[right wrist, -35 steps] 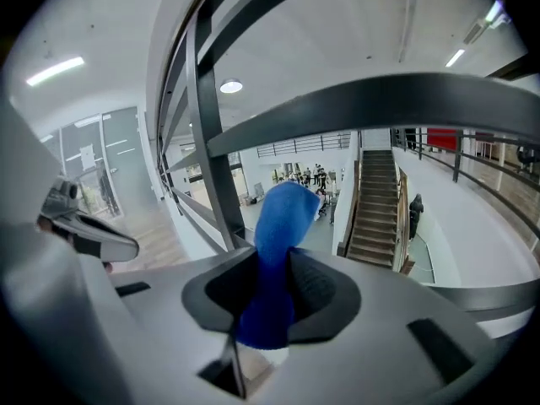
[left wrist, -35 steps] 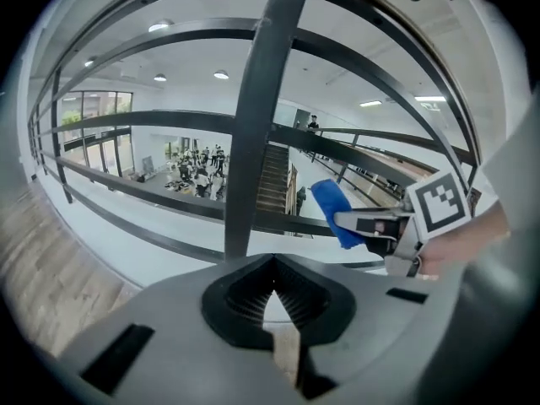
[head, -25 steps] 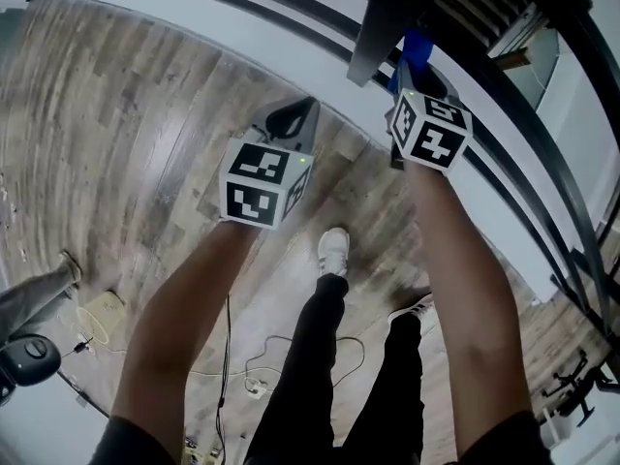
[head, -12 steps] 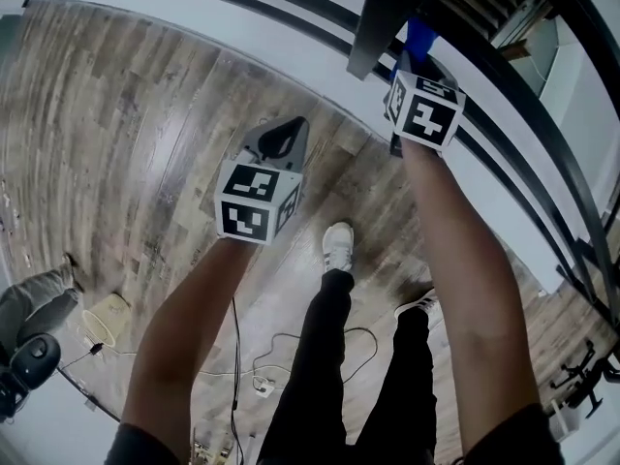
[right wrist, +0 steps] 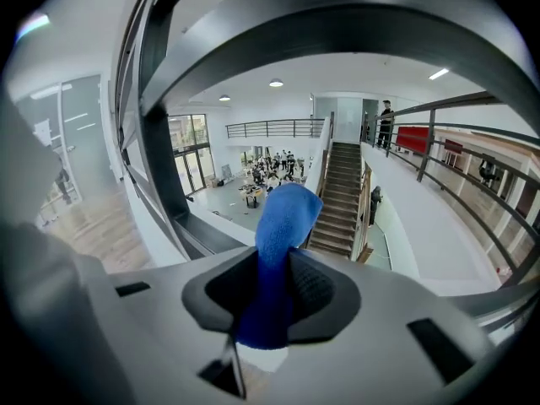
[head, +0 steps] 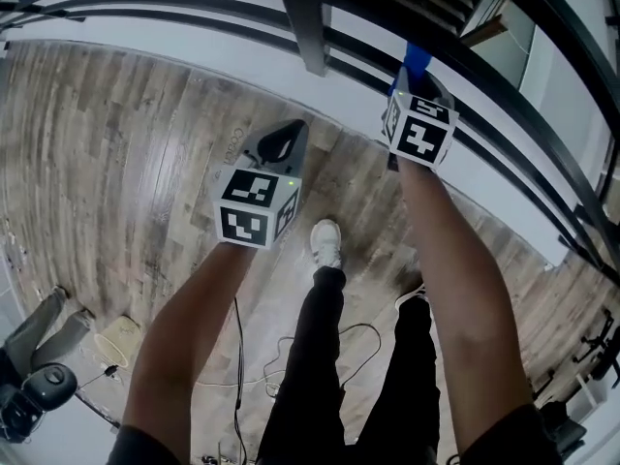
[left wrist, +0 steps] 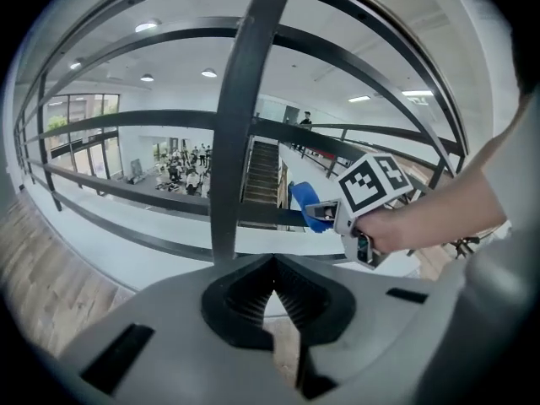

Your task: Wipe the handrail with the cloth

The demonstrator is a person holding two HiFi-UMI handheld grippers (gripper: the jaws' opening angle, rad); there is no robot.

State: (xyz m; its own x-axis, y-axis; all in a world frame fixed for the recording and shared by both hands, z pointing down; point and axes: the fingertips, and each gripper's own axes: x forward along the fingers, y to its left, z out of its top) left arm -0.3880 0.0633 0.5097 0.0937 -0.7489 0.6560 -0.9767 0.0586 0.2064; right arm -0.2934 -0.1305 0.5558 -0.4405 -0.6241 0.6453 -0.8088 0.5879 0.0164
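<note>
Currently the wipe appears to be at the approach or first-contact stage, with only one tool engaged. At the left, the left gripper (head: 281, 141) hangs over the wood plank floor (head: 116, 163), near the black railing but apart from it. Its ribbed jaws are pressed together with nothing between them, and it takes no part in the work. Just right of it, the railing's vertical post (left wrist: 245, 116) rises through the horizontal bars. Farther right, the right gripper (head: 413, 83) is raised to the far side of the scene. Its jaws are clamped on the blue cloth (right wrist: 283, 226), the folded end of which projects forward past the jaw tips. In the left gripper view this cloth end lies against or directly in front of a horizontal bar of the handrail (left wrist: 152, 196). Contact cannot be confirmed from any view. A broad dark rail (right wrist: 354, 24) passes close above the cloth in the right gripper view. The next move calls for pressing the projecting cloth end firmly onto the bar. The cloth is then drawn along the bar's length with the clamp held, stopping short of the post.
</note>
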